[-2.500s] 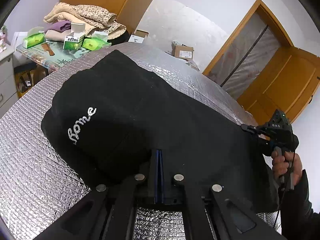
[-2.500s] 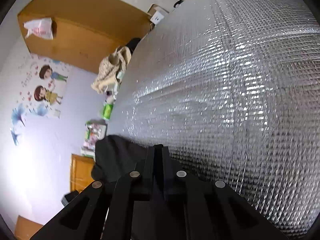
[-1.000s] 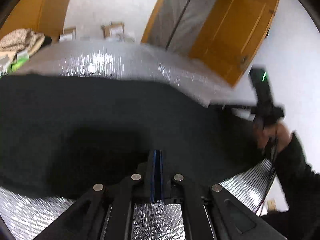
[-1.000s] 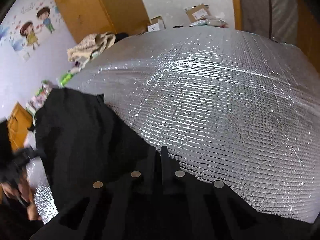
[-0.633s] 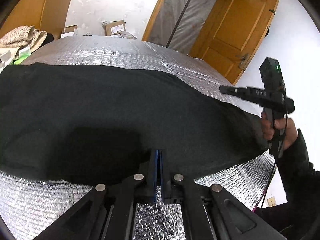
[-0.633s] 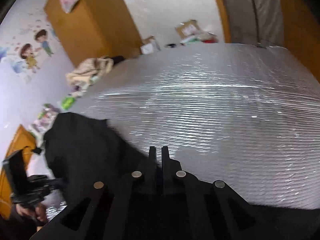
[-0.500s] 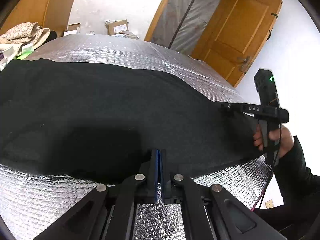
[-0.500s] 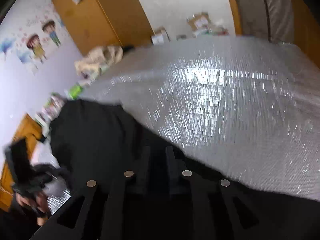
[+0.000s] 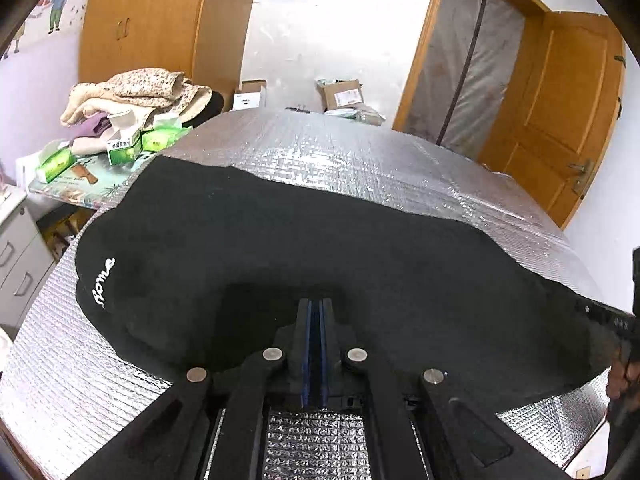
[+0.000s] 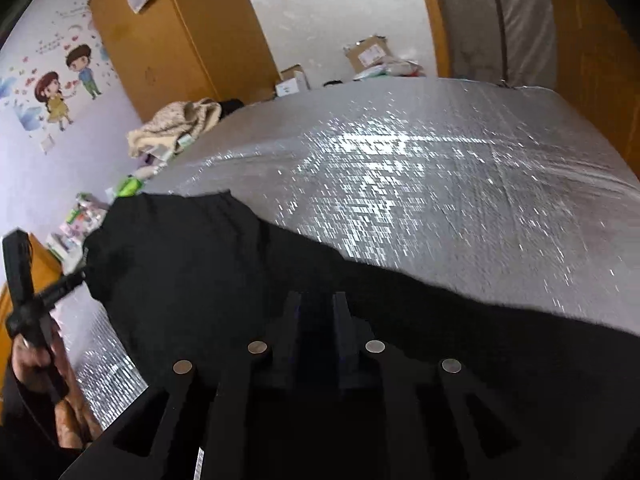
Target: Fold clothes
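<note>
Black garment (image 9: 280, 248) near edge is kept pinched by left gripper (image 9: 315, 312) for folding; right gripper (image 10: 317, 304) jaws are parted narrowly, released.

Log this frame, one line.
garment: flat on foil sheet | left tongs: shut on garment | right tongs: open

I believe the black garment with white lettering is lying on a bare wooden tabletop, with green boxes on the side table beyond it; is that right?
Not quite: the black garment lies on a silver quilted foil surface, not bare wood, as the left wrist view shows. The white lettering and the green boxes on the side table are as you say.
</note>
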{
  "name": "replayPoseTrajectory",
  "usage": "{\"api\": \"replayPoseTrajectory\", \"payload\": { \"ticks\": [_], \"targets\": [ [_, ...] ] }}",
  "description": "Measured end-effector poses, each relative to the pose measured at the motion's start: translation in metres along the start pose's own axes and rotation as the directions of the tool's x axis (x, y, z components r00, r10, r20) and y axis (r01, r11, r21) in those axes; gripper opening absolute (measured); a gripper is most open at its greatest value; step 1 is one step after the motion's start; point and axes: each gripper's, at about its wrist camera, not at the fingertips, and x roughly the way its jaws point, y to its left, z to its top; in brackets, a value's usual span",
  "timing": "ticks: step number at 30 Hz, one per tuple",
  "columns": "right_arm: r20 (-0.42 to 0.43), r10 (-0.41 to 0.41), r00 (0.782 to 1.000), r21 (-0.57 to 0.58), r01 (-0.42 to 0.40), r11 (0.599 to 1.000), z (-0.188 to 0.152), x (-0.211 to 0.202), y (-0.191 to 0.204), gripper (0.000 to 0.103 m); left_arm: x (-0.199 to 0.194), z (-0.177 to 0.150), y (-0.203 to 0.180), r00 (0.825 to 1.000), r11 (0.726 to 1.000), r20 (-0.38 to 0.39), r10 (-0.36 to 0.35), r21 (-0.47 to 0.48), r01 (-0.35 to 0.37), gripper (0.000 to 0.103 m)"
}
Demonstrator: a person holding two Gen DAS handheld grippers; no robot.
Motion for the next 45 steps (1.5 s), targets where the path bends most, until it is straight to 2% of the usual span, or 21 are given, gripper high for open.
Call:
{"api": "replayPoseTrajectory", "payload": {
  "ticks": [5, 9, 16, 21, 33, 45],
  "targets": [
    [0.003, -0.117, 0.993, -0.010, 0.117, 0.993, -0.018, -0.001, -0.003, 0.016, 0.011, -0.007, -0.020, 0.999, 0.999, -0.042, -0.021, 0.041, 0.023, 0.002],
    [0.006, -0.177, 0.984, -0.030, 0.177, 0.984, -0.026, -0.002, -0.005, 0.016, 0.019, -0.009, -0.034, 0.997, 0.997, -0.068, -0.046, 0.066, 0.050, 0.002],
    [0.013, -0.204, 0.979, -0.054, 0.204, 0.978, -0.033, -0.001, -0.007, 0.016, 0.029, -0.011, -0.041, 0.997, 0.996, -0.057, -0.042, 0.071, 0.046, 0.003],
    [0.052, -0.244, 0.968, -0.090, 0.248, 0.965, -0.040, 0.000, 0.000, 0.017, 0.027, -0.012, -0.042, 0.998, 0.997, -0.052, -0.039, 0.070, 0.043, 0.003],
    [0.062, -0.233, 0.970, -0.072, 0.237, 0.969, -0.040, -0.002, -0.004, 0.017, 0.027, -0.012, -0.038, 0.998, 0.997, -0.047, -0.049, 0.049, 0.052, 0.004],
    [0.075, -0.230, 0.970, -0.072, 0.236, 0.969, -0.043, -0.003, -0.002, 0.017, 0.027, -0.013, -0.041, 0.999, 0.997, -0.039, -0.027, 0.070, 0.030, 0.004]
  ]
}}
